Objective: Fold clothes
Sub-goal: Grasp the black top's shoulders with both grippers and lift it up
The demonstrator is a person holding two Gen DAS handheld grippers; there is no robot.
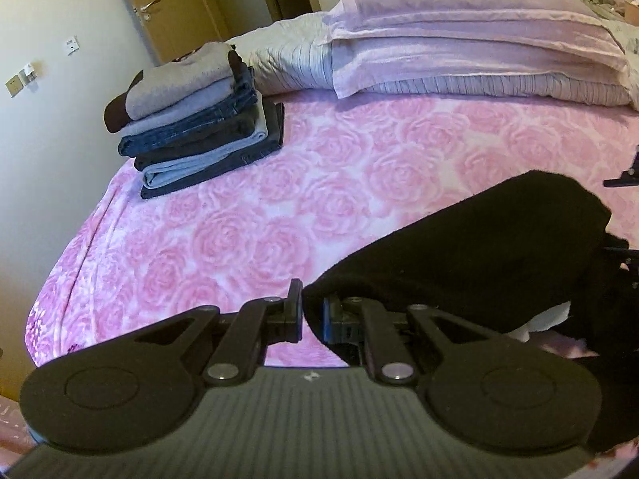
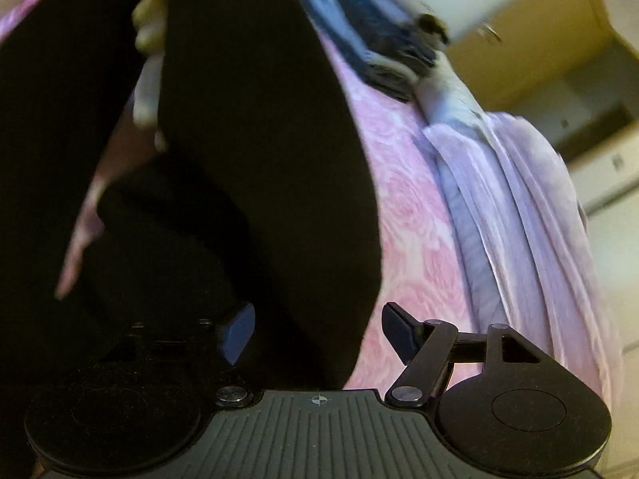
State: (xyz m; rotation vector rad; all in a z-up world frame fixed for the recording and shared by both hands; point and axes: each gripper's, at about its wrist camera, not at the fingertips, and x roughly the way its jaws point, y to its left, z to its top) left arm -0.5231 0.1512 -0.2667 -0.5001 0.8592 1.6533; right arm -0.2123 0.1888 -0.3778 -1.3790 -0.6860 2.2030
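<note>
Black garment (image 1: 479, 239), pink rose-patterned blanket (image 1: 239, 239)

Pink rose-print blanket (image 1: 279, 207) is spreading out ahead of my left gripper. Pillows (image 1: 471, 60) with lilac towels over them are lying at the far end, ahead and right. Wooden door (image 1: 159, 4) is standing far left, wall switches (image 1: 72, 44) sitting beside it.

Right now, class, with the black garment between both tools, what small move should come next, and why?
Probably lower the black garment flat onto the bed. It hangs lifted in the left tool, and the right tool stands open around it, so no fold can be set yet.
</note>
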